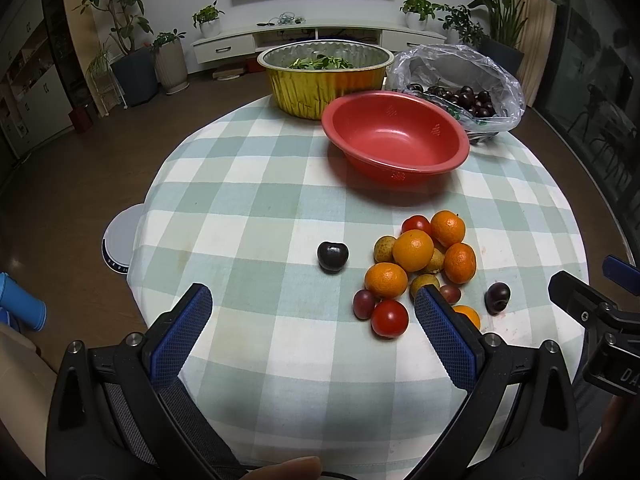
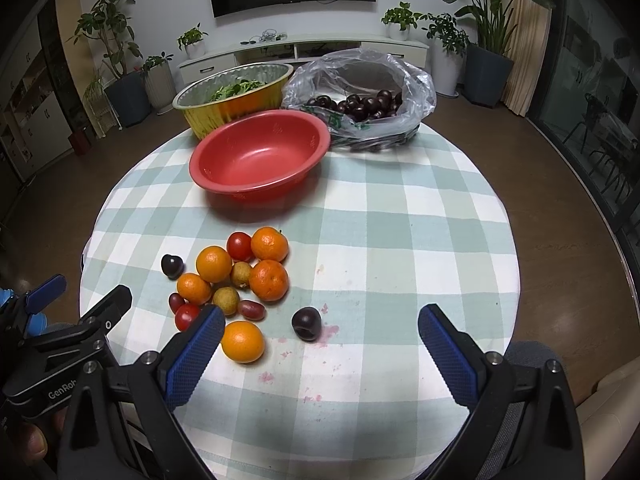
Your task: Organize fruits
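Round worktop, covered by a green-and-white checked cloth, on which the following are noted:

- Fruit pile – oranges, cherry tomatoes, small yellowish fruits and reddish grapes, heaped together near the front of the worktop, left of centre in the right wrist view
- One orange lying just in front of the pile, beside the left pad of the right gripper
- Dark cherry set apart at the pile's left edge
- Second dark cherry lying alone to the right of the pile, on a pink-stained patch of cloth
- Red bowl, seen empty, behind the pile
- Gold foil basin holding green leaves, behind the red bowl
- Clear plastic bag of dark cherries, at the far right

Left gripper – jaws spread wide, nothing held, hovering before the pile

Right gripper – jaws likewise wide apart and empty, the lone right-hand cherry seen between them
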`<action>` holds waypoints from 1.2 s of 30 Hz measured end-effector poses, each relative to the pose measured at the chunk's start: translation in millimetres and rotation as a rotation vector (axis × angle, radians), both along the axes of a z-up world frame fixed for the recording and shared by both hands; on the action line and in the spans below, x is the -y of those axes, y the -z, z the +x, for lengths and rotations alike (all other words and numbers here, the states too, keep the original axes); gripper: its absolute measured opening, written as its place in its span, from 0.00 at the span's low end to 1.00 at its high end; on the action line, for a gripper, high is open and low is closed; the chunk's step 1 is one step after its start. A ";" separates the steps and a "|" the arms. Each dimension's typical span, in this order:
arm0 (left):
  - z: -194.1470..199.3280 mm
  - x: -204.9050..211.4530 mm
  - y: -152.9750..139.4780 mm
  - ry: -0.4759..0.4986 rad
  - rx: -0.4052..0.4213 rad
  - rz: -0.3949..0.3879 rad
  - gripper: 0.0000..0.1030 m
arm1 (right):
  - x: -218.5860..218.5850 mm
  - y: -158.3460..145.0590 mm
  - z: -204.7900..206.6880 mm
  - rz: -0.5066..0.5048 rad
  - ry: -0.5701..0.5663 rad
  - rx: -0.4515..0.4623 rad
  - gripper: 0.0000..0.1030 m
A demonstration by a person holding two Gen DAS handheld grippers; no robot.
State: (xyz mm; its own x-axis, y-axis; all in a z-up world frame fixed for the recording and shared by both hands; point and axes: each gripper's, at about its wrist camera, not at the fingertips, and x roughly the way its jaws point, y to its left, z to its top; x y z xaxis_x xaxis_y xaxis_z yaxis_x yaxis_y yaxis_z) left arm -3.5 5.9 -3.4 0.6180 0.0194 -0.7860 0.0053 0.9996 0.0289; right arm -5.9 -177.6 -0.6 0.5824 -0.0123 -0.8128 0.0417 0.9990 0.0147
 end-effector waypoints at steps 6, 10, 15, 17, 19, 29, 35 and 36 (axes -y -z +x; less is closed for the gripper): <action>-3.1 -7.6 1.5 -0.001 -0.003 0.000 1.00 | -0.7 0.6 -0.5 -0.001 0.001 -0.002 0.96; -1.2 -13.5 4.4 -0.002 -0.005 0.001 1.00 | -0.3 0.9 0.0 0.000 -0.001 -0.003 0.96; -1.4 -13.5 9.4 -0.002 -0.010 0.006 1.00 | -1.8 3.1 -1.7 -0.001 -0.003 -0.008 0.96; -2.4 -13.7 8.1 -0.003 -0.011 0.007 1.00 | -2.4 3.7 -2.2 -0.001 -0.003 -0.008 0.96; -1.2 -12.0 7.8 -0.005 -0.014 0.011 1.00 | -2.1 3.5 -1.9 0.000 -0.003 -0.009 0.96; 2.9 -8.2 10.4 -0.006 -0.034 0.022 1.00 | -1.7 6.3 -1.1 0.002 -0.005 -0.025 0.96; 3.2 -7.5 11.5 -0.005 -0.040 0.024 1.00 | -1.4 8.6 -0.4 -0.001 -0.005 -0.035 0.96; 3.2 -7.3 11.7 -0.005 -0.041 0.024 1.00 | -1.4 8.6 -0.6 -0.001 -0.005 -0.035 0.96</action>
